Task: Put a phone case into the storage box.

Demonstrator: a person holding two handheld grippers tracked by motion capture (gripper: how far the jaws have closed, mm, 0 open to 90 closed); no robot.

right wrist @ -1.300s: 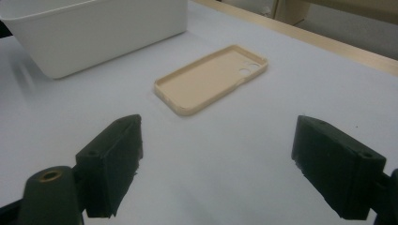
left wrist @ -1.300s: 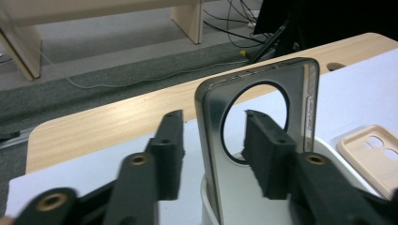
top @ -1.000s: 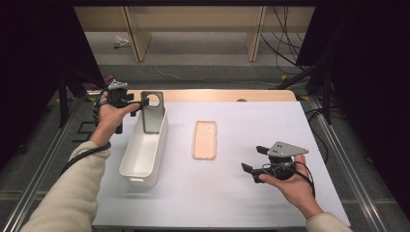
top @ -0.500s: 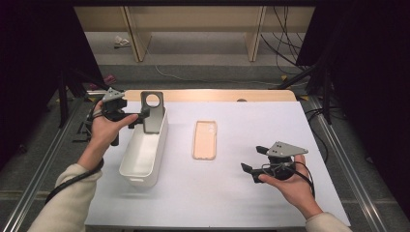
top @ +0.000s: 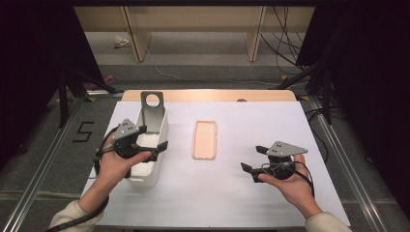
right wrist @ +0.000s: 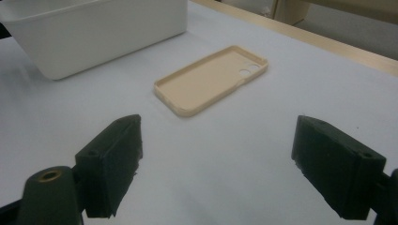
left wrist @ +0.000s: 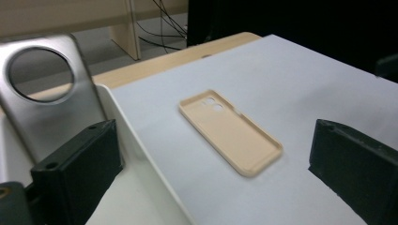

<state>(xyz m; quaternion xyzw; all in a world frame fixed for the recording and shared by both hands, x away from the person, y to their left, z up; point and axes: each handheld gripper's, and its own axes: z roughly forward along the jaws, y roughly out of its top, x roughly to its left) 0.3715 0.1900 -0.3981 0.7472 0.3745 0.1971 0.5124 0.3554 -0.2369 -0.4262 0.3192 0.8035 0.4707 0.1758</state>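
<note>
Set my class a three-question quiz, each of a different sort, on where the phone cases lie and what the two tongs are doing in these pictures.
1. True or false: the beige plastic phone case lies inside the white plastic bin.
2. Which stands upright in that bin: A) grey metal-look case with a round hole, B) a mug?
3. Fill in: the left tongs and right tongs both stand ____.

Key: 1 false, it lies flat on the white table sheet; 2 A; 3 open, holding nothing.

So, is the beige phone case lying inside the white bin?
No, the phone case lies flat on the table, apart from the bin.
</note>
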